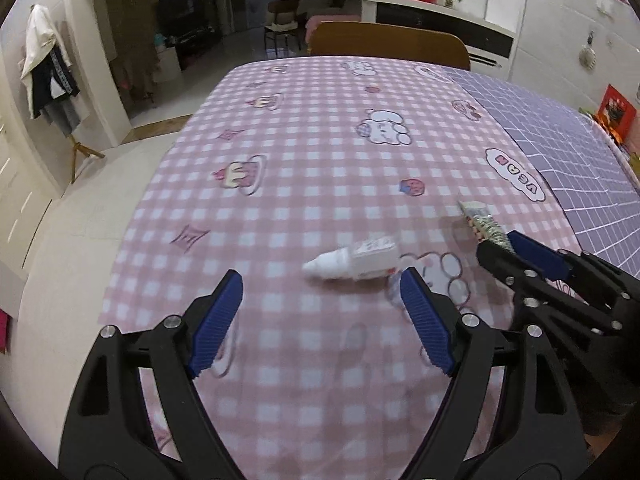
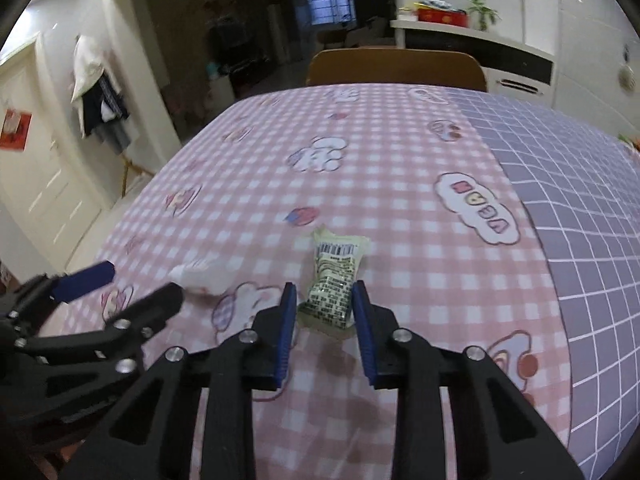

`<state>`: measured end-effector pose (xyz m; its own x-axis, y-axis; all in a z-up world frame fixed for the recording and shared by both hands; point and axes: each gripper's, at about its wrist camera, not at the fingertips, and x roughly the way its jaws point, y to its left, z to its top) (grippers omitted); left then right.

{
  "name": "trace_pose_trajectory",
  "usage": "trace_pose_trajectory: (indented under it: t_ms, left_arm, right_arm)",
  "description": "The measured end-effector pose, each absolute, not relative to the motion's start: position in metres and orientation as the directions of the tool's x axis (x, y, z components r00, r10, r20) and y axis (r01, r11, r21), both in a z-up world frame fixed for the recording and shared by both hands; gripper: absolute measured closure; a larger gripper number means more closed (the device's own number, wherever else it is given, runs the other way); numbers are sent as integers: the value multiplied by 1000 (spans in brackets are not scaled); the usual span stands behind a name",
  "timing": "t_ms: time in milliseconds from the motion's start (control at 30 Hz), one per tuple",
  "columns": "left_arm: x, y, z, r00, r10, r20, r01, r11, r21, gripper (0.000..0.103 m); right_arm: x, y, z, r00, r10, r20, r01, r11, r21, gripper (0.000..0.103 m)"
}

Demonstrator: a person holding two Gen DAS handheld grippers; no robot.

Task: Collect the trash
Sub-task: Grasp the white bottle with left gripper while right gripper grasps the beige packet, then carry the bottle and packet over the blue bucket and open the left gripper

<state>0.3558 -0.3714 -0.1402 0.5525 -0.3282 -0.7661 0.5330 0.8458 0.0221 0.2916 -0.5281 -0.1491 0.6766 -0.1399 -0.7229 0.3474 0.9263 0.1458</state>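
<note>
The right gripper [image 2: 324, 300] is pinching the near end of a snack packet [image 2: 334, 276] lying on the checked tablecloth [image 2: 400, 160]. The left gripper [image 1: 320, 312] is hanging wide open near a small white bottle [image 1: 352, 262]. The shallow grip risks the packet slipping out.

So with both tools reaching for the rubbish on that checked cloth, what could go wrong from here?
The right tool has only the near end of the snack packet between its pads, so it might slip out when lifted. The open left tool sits beside the small white bottle, which lies on its side and could roll if nudged.
</note>
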Motion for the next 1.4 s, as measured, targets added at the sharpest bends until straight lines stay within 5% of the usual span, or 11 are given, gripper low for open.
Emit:
trace_pose_trajectory:
  t_ms: [300,333,400,600,667,1400]
  left_arm:
    - [368,-400,-156,549,-305,-778,537,843,48,24]
    - [368,-400,-157,549,-300,-780,535,843,53,26]
    - [368,-402,-159,540,-307,-784,546,836,49,47]
    - [361,-397,-156,535,-330,-778,570,821,43,53]
    - [358,-390,-151,537,-335,-774,568,822,39,64]
    - [282,-179,-90,673,-337,-658,399,915,-61,64]
  right_arm:
    - [289,-545,-148,684,-122,-719,364,911,192,75]
    - [289,-544,-147,686,-119,-718,362,912,195,75]
    - [288,-543,-146,689,-117,-715,359,913,196,75]
    - [287,-540,-145,697,-113,-709,346,918,194,75]
    - [286,-536,-144,702,-110,-704,335,923,190,75]
    - [254,-361,-91,783,92,-615,11,987,162,75]
